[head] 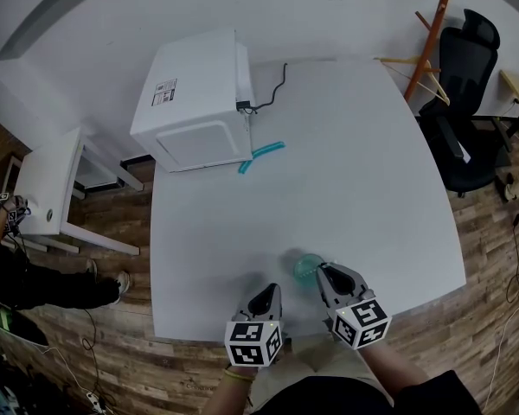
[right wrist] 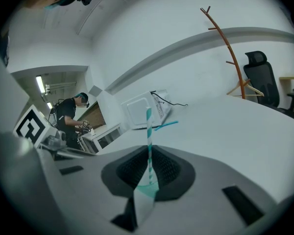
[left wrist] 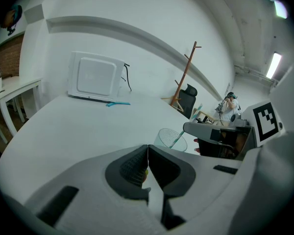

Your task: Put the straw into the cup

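A clear greenish cup (head: 304, 267) stands near the front edge of the white table (head: 355, 188). My right gripper (head: 323, 273) is right beside it, shut on a teal-and-white striped straw (right wrist: 148, 131) that rises upright between its jaws. In the left gripper view the straw (left wrist: 178, 138) slants down from the right gripper (left wrist: 193, 127), its lower end inside the cup (left wrist: 167, 139). My left gripper (head: 271, 295) rests to the cup's left, jaws shut with nothing held (left wrist: 147, 153).
A white microwave (head: 195, 102) with its cable sits at the table's far left. Two teal straws (head: 261, 156) lie beside it. A black office chair (head: 467, 102) and a wooden coat stand (head: 432, 33) are to the right. A small white side table (head: 52, 184) and a person (head: 17, 275) are on the left.
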